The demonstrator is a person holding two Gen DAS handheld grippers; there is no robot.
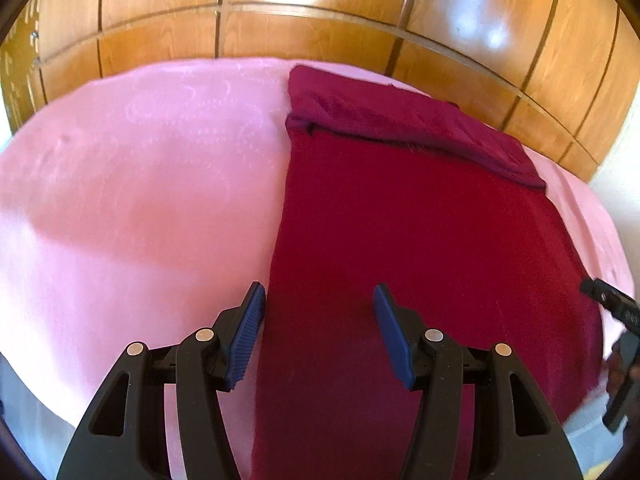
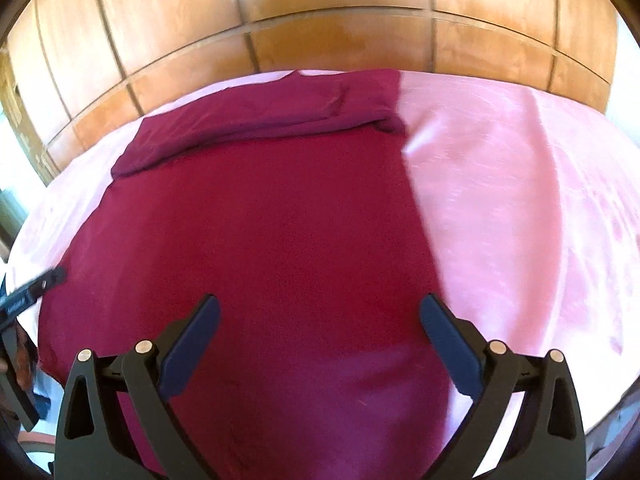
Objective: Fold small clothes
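Note:
A dark red garment lies flat on the pink-covered table, its far end folded back over itself as a band. My left gripper hovers open over the garment's near left edge, and nothing is pinched between its blue pads. In the right wrist view the same garment fills the middle. My right gripper stands open above its near right part, with its right finger close to the garment's right edge. Each gripper shows at the rim of the other's view: the right gripper and the left gripper.
A glossy wooden panelled wall rises right behind the table's far edge. Pink cloth stretches bare to the right of the garment and to its left. The table's near rim curves below both grippers.

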